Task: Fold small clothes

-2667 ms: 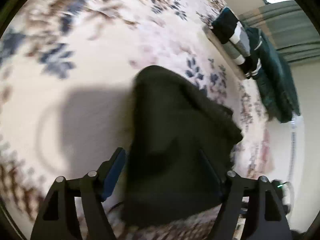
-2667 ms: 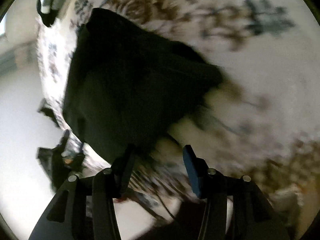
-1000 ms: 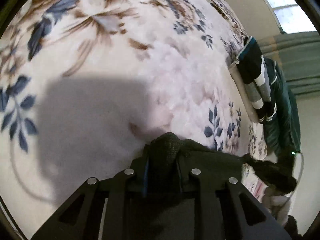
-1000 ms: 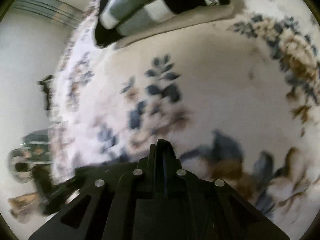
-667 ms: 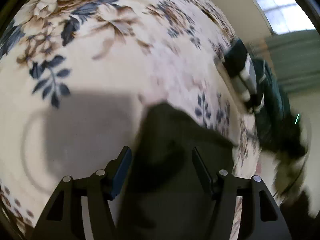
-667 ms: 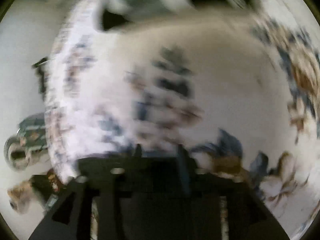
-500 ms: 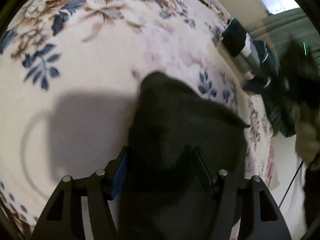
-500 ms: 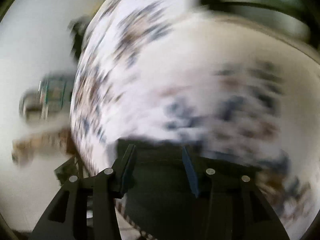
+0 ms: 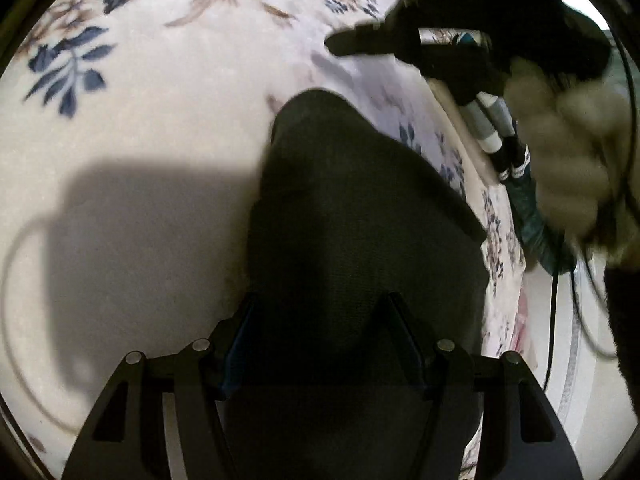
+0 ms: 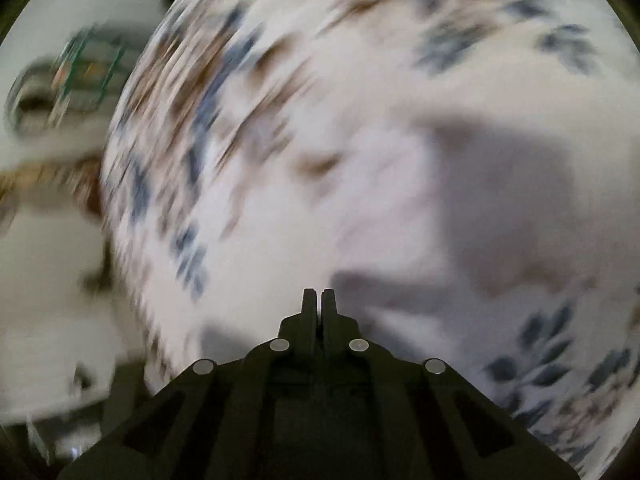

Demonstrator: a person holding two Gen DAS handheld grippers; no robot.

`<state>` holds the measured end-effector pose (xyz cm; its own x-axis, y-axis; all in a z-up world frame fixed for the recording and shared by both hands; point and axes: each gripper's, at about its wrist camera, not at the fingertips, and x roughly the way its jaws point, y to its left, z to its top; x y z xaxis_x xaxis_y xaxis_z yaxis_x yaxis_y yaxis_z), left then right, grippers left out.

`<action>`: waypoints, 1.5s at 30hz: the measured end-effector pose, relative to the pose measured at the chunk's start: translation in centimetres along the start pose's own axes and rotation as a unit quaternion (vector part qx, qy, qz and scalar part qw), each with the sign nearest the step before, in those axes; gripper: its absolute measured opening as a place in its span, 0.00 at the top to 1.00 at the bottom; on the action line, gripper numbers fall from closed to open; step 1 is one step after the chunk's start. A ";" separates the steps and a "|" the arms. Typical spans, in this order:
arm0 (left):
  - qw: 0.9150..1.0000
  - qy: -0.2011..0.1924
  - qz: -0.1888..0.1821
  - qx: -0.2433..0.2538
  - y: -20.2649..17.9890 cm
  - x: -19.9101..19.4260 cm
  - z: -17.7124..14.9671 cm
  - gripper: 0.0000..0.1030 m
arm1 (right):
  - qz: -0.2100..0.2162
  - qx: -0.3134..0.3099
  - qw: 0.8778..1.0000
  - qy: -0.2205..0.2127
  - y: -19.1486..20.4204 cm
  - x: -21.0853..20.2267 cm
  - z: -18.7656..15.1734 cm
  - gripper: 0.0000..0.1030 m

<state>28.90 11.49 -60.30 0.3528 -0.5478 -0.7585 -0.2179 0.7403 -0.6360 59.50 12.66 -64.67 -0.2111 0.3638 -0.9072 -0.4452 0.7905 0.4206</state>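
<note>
Black garment (image 9: 360,216) only in left view, between parted left claw (image 9: 320,344); right claw (image 10: 319,300) just snapped closed, empty, over blurred floral blanket (image 10: 360,120).

Both wrist cams downward (near blanket (image 9: 168,128))

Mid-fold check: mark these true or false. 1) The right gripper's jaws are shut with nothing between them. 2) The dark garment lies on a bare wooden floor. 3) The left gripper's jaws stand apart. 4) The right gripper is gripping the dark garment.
1) True: the right gripper is shut and empty.
2) False: the dark garment lies on a floral blanket.
3) True: the left gripper is open, its jaws either side of the garment.
4) False: it is clear of the garment, over the blanket.
</note>
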 end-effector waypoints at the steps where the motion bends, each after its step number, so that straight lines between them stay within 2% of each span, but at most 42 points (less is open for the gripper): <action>1: 1.000 0.002 -0.001 -0.002 0.0 -0.1 0.1 0.43 | 0.017 0.021 1.000 0.004 -0.4 0.2 0.6 1.00; 3: 1.000 0.010 -0.003 -0.011 0.1 -0.4 0.5 0.43 | 0.068 0.056 0.996 0.024 -1.4 0.3 0.8 1.00; 5: 1.000 0.007 -0.001 -0.017 0.0 -1.3 1.3 0.43 | 0.104 0.069 0.992 0.021 -2.3 -1.4 0.6 1.00; 7: 1.000 -0.008 0.000 -0.012 -0.1 -2.4 2.2 0.43 | 0.132 0.092 0.987 0.009 -4.1 -4.5 -1.0 0.97; 8: 1.000 -0.014 0.000 -0.011 -0.2 -2.6 2.9 0.43 | 0.134 0.109 0.985 -0.012 -5.8 -6.8 -2.5 0.79; 9: 1.000 -0.019 -0.001 -0.011 -0.2 -2.7 3.7 0.42 | 0.118 0.129 0.984 -0.034 -7.7 -9.1 -4.4 0.63; 10: 1.000 -0.018 -0.002 -0.014 -0.1 -2.4 4.6 0.42 | 0.104 0.150 0.982 -0.054 -9.3 -11.2 -6.1 0.35; 11: 1.000 -0.015 -0.001 -0.015 -0.1 -2.0 5.4 0.42 | 0.089 0.174 0.978 -0.075 -11.4 -13.0 -8.3 0.31; 14: 1.000 -0.001 -0.001 -0.015 0.0 0.1 7.5 0.42 | 0.063 0.257 0.960 -0.094 -17.4 -15.7 -15.0 0.31; 16: 1.000 0.003 -0.001 -0.021 -0.1 1.5 8.7 0.44 | 0.073 0.315 0.942 -0.089 -21.2 -15.3 -18.8 0.31; 17: 1.000 -0.001 0.001 -0.020 -0.4 1.8 8.9 0.55 | 0.078 0.339 0.934 -0.084 -22.9 -14.5 -20.4 0.31; 18: 1.000 -0.001 0.011 -0.017 -0.5 1.8 9.1 0.69 | 0.084 0.349 0.930 -0.083 -23.8 -13.7 -21.1 0.31; 19: 1.000 -0.002 0.021 -0.012 -0.6 1.8 9.2 0.76 | 0.093 0.354 0.927 -0.083 -24.7 -12.9 -21.8 0.31; 21: 1.000 -0.005 0.023 -0.014 -0.6 1.7 9.2 0.81 | 0.112 0.349 0.927 -0.081 -25.2 -10.8 -21.9 0.31; 23: 1.000 -0.007 0.019 -0.022 -0.6 1.7 9.4 0.81 | 0.138 0.339 0.926 -0.091 -25.3 -9.0 -21.1 0.34; 24: 0.999 -0.006 0.016 -0.031 -0.4 1.7 9.4 0.81 | 0.143 0.328 0.928 -0.102 -24.8 -8.5 -20.7 0.44; 25: 0.999 -0.007 0.010 -0.045 0.0 1.5 9.6 0.82 | 0.126 0.316 0.933 -0.120 -24.1 -8.4 -20.1 0.97; 27: 0.997 -0.013 -0.002 -0.075 1.0 1.4 9.9 0.82 | 0.072 0.313 0.935 -0.151 -23.1 -9.0 -19.5 0.95; 29: 0.995 -0.016 -0.006 -0.102 1.8 1.4 10.5 0.82 | 0.052 0.333 0.930 -0.148 -23.1 -8.7 -19.6 0.95; 31: 0.993 -0.006 -0.004 -0.114 1.8 1.1 10.9 0.79 | 0.060 0.340 0.930 -0.126 -23.7 -8.0 -19.8 0.94; 32: 0.995 -0.006 0.005 -0.103 1.2 0.5 10.8 0.74 | 0.072 0.345 0.929 -0.114 -24.0 -8.0 -20.2 0.92; 33: 0.996 -0.007 0.014 -0.087 0.7 0.0 10.6 0.63 | 0.097 0.356 0.923 -0.107 -24.2 -8.3 -21.1 0.90; 34: 0.997 -0.008 0.027 -0.066 -0.1 -0.7 10.2 0.56 | 0.107 0.361 0.920 -0.105 -24.3 -8.8 -22.0 0.81; 35: 0.998 -0.007 0.034 -0.048 -0.7 -1.2 9.5 0.42 | 0.107 0.366 0.918 -0.105 -24.2 -9.8 -23.5 0.66; 36: 0.999 -0.005 0.040 -0.034 -1.2 -1.8 8.8 0.39 | 0.097 0.370 0.918 -0.104 -23.9 -10.7 -25.4 0.57; 37: 0.999 -0.001 0.047 -0.025 -1.4 -2.4 7.7 0.39 | 0.089 0.375 0.917 -0.105 -23.6 -11.4 -27.0 0.44; 39: 0.997 0.007 0.071 -0.015 -1.6 -3.4 5.5 0.38 | 0.089 0.395 0.910 -0.094 -23.4 -12.0 -31.3 0.42; 40: 0.997 0.010 0.077 -0.015 -1.6 -3.7 4.6 0.38 | 0.098 0.416 0.901 -0.078 -23.1 -11.6 -34.2 0.42; 42: 0.995 0.019 0.095 -0.021 -1.1 -4.5 2.3 0.38 | 0.116 0.440 0.888 -0.064 -22.4 -10.4 -37.6 0.42; 44: 0.994 0.026 0.097 -0.033 -0.6 -4.9 0.6 0.38 | 0.128 0.457 0.879 -0.042 -21.6 -8.7 -40.1 0.42; 45: 0.994 0.033 0.101 -0.039 -0.3 -4.9 -0.3 0.38 | 0.147 0.461 0.874 -0.048 -21.0 -7.8 -40.9 0.42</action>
<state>26.95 13.90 -56.43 0.2342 -0.4182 -0.8776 -0.3484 0.8067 -0.4774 34.88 -26.96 -66.21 -0.1053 0.6224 -0.7755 0.5163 0.7007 0.4923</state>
